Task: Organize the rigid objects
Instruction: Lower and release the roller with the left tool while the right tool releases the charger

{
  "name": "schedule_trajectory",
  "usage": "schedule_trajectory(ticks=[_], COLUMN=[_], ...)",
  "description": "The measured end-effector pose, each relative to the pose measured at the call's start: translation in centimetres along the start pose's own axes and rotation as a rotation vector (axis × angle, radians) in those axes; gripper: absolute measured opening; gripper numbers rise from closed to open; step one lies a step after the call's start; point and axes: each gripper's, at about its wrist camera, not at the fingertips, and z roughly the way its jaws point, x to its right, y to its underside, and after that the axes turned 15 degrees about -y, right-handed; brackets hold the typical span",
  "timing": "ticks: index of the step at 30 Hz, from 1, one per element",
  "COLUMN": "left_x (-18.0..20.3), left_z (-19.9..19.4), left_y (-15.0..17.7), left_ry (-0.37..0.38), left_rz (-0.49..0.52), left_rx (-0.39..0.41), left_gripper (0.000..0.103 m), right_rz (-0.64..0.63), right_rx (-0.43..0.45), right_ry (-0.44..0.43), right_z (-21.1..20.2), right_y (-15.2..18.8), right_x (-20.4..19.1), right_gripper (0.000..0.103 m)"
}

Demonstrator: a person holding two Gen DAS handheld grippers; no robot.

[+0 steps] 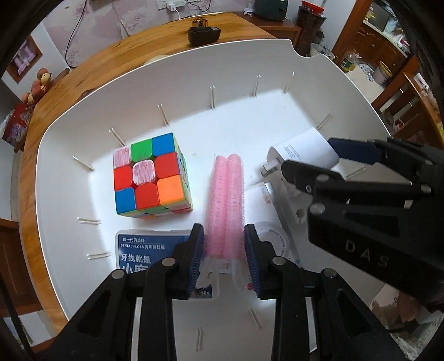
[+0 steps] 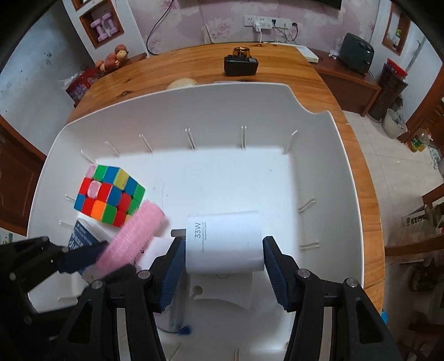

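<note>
White bin (image 2: 319, 166), charger (image 2: 224, 241) between right tool (image 2: 223, 262) pads

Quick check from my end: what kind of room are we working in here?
Most likely a home living or dining room. The white bin sits on a wooden table, the wall behind has floral wallpaper with power sockets, and a wooden sideboard stands alongside.

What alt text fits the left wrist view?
The left gripper straddles a pink hair roller inside a white bin. A puzzle cube and floss box lie left; the right gripper holds a white charger.
</note>
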Motion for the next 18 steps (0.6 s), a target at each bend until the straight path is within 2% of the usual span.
schedule_trajectory(ticks=[3, 7, 9, 18], left_x=[-0.4, -1.2, -1.4, -3.4], left_z=[-0.2, -0.9, -1.3, -3.6], left_y=[0.0, 0.1, 0.1, -0.3], left_ry=[-0.002, -0.005, -0.009, -0.048], left_rz=[-0.015, -0.044, -0.05, -0.102], left_rx=[0.004, 0.027, 0.042, 0.116], left_gripper=[0.061, 0.066, 0.075, 0.079], right_rz=[0.009, 0.02, 0.019, 0.03], right_rx=[0.011, 0.037, 0.047, 0.104], right_ry=[-0.009, -0.018, -0.015, -0.032], right_z=[-0.3, -1.1, -1.5, -3.3], right_y=[0.2, 0.6, 0.6, 0.5], right_x=[0.1, 0.3, 0.3, 0.0], right_gripper=[0.058, 0.058, 0.058, 0.058])
